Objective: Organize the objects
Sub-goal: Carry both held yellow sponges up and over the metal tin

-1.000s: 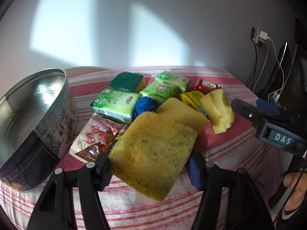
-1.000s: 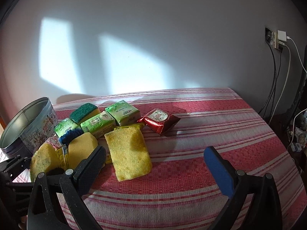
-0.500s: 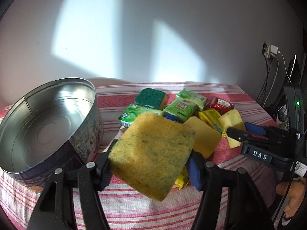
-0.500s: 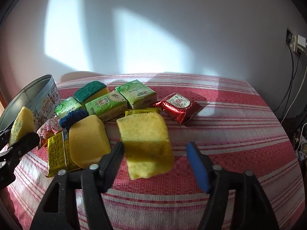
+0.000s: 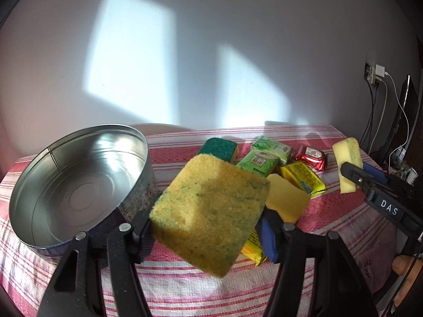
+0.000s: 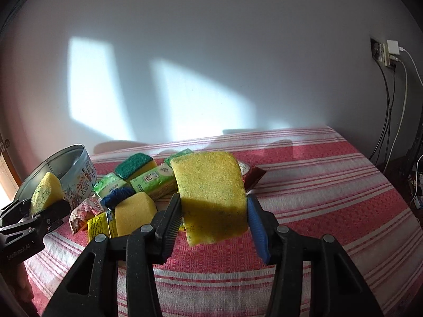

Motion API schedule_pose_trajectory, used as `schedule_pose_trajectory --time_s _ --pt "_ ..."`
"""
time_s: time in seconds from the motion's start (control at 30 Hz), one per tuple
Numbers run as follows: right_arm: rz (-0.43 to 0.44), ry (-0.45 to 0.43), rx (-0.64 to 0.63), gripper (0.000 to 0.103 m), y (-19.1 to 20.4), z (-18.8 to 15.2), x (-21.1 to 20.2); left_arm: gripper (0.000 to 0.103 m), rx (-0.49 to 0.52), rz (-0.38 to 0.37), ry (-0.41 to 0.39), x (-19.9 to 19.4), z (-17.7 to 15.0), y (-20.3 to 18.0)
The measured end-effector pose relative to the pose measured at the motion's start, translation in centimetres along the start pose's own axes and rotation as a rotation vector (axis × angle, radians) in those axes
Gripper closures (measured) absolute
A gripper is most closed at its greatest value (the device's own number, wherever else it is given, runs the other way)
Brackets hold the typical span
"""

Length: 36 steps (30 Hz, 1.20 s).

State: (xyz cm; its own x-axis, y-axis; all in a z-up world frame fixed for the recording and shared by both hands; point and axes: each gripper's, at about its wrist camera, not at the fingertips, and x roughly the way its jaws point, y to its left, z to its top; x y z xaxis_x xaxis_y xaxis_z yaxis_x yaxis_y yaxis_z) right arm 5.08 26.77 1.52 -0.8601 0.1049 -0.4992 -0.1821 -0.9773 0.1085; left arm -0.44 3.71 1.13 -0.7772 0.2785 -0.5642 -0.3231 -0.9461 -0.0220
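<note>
**Both claws now carry a sponge**

My right claw (image 6: 214, 212) has just been closing, and its jaws now pinch a yellow rectangular sponge flecked with green (image 6: 210, 195) at centre frame. A second ago this sponge lay flat on the red-and-white striped tablecloth (image 6: 317, 185) between wide-open jaws; now it hangs clear above the cloth.

My left claw (image 5: 205, 227) is half closed on a second yellow green-flecked sponge (image 5: 208, 216), same grip as before. The round silver metal tin (image 5: 79, 185), earlier cut off at the left edge, now sits fully in view at left, open and just beside that sponge.

On the cloth behind lie a green-topped scouring sponge (image 5: 219, 146), green tissue packs (image 5: 257, 161), a yellow packet (image 5: 301, 178), a red foil packet (image 5: 313, 157) and a plain yellow sponge (image 5: 286, 200), bunched together at centre right.
</note>
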Motion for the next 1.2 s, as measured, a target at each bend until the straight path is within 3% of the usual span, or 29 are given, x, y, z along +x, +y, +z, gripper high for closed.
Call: schedule_pose_trajectory --time_s 0.17,0.33,0.9,1.2 --pt "-0.04 -0.081 0.002 0.052 1.2 0.1 -1.4 0.039 0.021 0.047 -0.044 -0.8 0.4 1.2" --pt "-0.05 -0.106 -0.024 0.052 3.6 0.2 -1.6 0.039 -0.014 0.069 -0.056 -1.4 0.8 3.6" --pt "0.176 -0.096 -0.058 0.052 17.3 1.6 1.7 0.039 -0.116 0.202 -0.059 -1.0 1.4 12.5" --pt "0.24 -0.052 -0.101 0.052 23.8 1.9 5.0 0.039 -0.173 0.297 -0.046 -0.9 1.1 17.4"
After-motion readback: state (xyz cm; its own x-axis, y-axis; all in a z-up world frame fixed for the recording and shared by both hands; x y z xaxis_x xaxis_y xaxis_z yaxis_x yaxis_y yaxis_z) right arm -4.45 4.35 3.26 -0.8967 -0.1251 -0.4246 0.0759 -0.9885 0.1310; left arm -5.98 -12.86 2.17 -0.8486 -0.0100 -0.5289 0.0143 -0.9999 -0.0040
